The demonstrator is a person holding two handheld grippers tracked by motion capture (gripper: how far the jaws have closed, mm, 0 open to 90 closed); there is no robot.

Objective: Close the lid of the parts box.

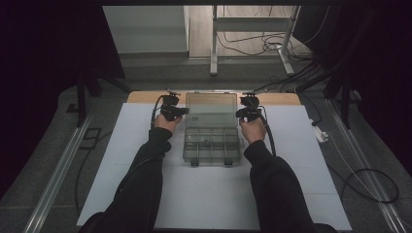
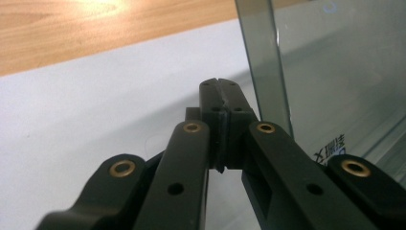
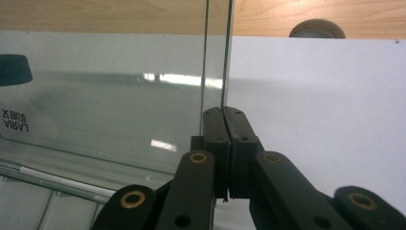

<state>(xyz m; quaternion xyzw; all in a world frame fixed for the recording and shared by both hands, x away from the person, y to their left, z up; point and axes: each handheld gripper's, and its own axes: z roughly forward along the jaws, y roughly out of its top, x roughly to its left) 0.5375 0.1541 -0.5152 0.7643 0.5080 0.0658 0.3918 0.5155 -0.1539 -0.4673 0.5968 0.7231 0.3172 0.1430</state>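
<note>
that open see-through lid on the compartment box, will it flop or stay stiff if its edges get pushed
The lid probably stays stiff: it stands open as a flat, straight pane. Its glossy surface looks slippery for the closed left tongs and right tongs beside its side edges. The box looks light and thin-walled, so it may slide.

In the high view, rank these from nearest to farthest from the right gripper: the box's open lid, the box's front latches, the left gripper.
From the right gripper:
1. Open lid, right beside it, at its edge.
2. Left gripper, across the lid, on its far side.
3. Front latches, at the box's near edge, toward the person.
</note>
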